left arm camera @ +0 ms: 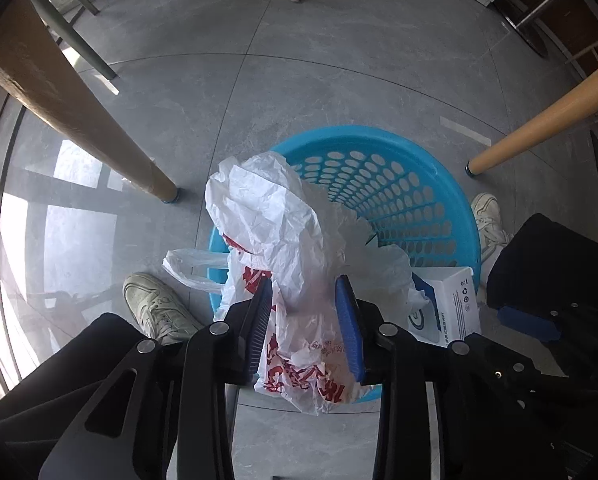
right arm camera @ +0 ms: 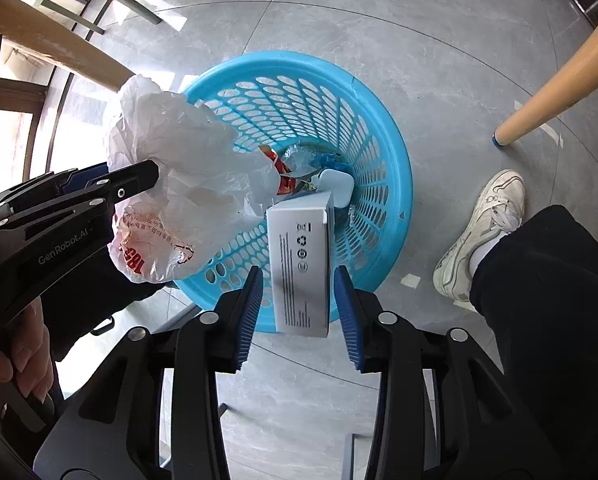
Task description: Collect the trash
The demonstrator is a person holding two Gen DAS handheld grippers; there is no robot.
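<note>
A round blue perforated basket (left arm camera: 419,168) (right arm camera: 379,120) stands on the grey tiled floor. My left gripper (left arm camera: 303,284) (right arm camera: 147,172) points down over its near rim. A crumpled white plastic bag with red print (left arm camera: 267,216) (right arm camera: 179,160) sits loosely between its blue pads, and the jaws stand apart. My right gripper (right arm camera: 299,272) hangs open over the basket. A white carton box (right arm camera: 303,256) (left arm camera: 447,304) is tilted between its pads, with a gap on the left side. Wrappers and a small white object (right arm camera: 335,186) lie in the basket's bottom.
Wooden table legs stand close by, at the left (left arm camera: 71,112) and at the right (left arm camera: 539,128) (right arm camera: 555,92). The person's white shoes (left arm camera: 155,304) (right arm camera: 483,232) and dark trouser legs flank the basket. Green chair legs (left arm camera: 79,40) stand further back.
</note>
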